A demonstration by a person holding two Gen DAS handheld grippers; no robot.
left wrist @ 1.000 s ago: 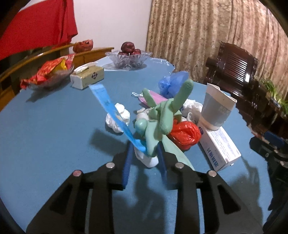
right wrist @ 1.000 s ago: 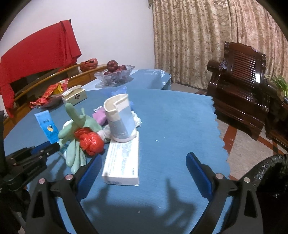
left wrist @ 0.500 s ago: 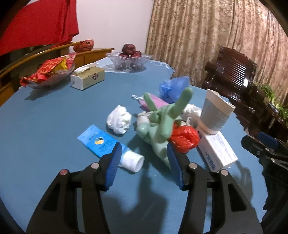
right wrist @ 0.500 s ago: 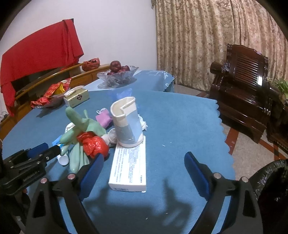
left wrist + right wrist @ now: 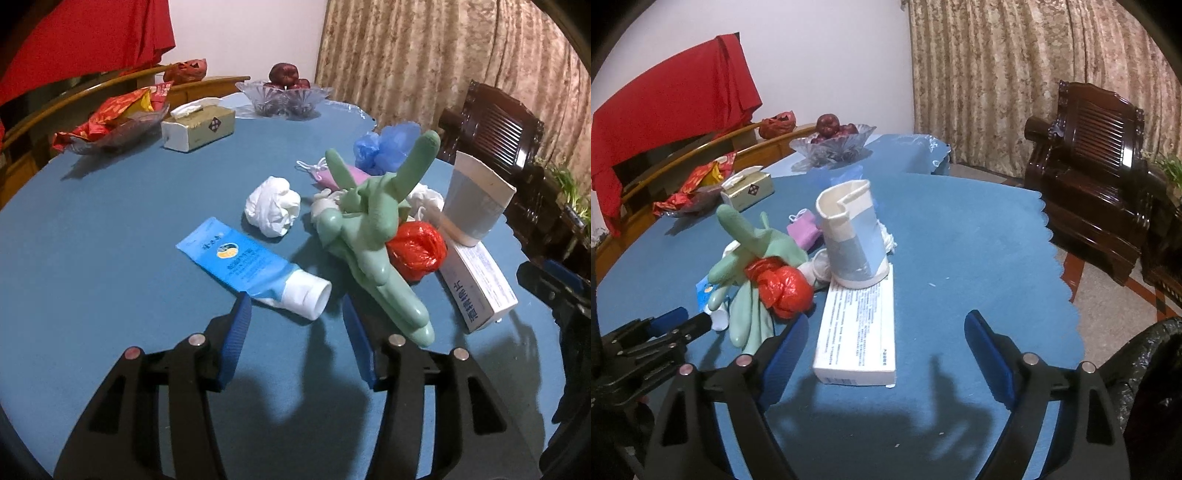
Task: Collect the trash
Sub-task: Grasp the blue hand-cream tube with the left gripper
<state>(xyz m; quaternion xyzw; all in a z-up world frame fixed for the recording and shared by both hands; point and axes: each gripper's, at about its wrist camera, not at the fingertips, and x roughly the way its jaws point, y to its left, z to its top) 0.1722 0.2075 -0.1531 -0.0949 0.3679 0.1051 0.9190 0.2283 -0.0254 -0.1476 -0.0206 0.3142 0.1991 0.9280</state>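
A pile of trash lies on the blue table. A blue tube with a white cap lies flat just beyond my left gripper, which is open and empty. Beside it lie a green rubber glove, a white crumpled tissue, a red plastic bag, a paper cup and a white box. My right gripper is open and empty, its jaws on either side of the near end of the white box. The cup stands on that box's far end.
A tissue box, a glass fruit bowl and a dish of red wrappers stand at the table's far side. A blue bag and a pink mask lie behind the pile. A dark wooden armchair and a black bag are right.
My left gripper let go of the blue tube, which now lies flat on the table, and opened and drew back. My right gripper moved closer to the white box.
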